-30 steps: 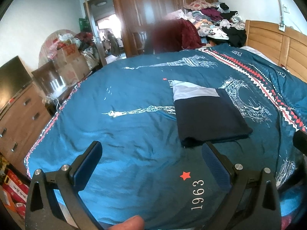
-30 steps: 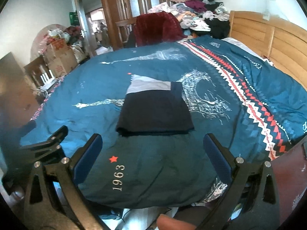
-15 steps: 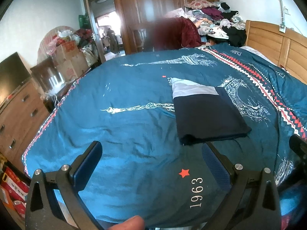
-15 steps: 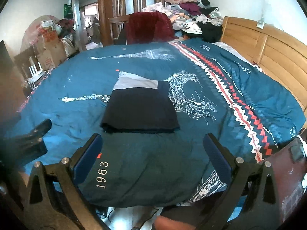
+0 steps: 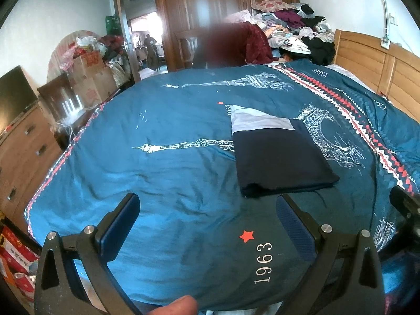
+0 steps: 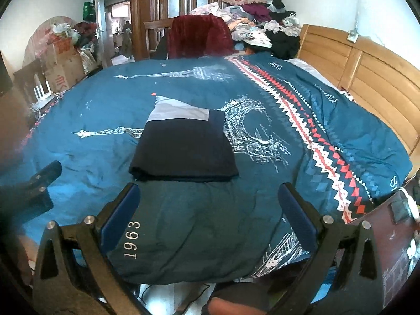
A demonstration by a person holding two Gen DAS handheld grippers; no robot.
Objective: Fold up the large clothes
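A folded garment (image 5: 278, 155) (image 6: 183, 152), dark navy with a pale grey band at its far end, lies flat on the blue bedspread (image 5: 170, 157) (image 6: 328, 120). My left gripper (image 5: 207, 210) is open above the bed's near edge, with the garment ahead and to the right, and nothing between its fingers. My right gripper (image 6: 210, 199) is also open, held just short of the garment's near edge and holding nothing. The left gripper's finger (image 6: 39, 183) shows at the left of the right wrist view.
A wooden headboard (image 6: 367, 78) runs along the right. A heap of clothes (image 6: 257, 23) and a chair draped in dark red cloth (image 6: 199, 39) sit beyond the bed. A dresser (image 5: 21, 147), cardboard boxes (image 5: 89, 76) and an open doorway (image 5: 147, 44) stand at the left.
Both grippers have drawn back a little from the bed, so the folded garment sits slightly farther off. The garment has not moved and both stay open.
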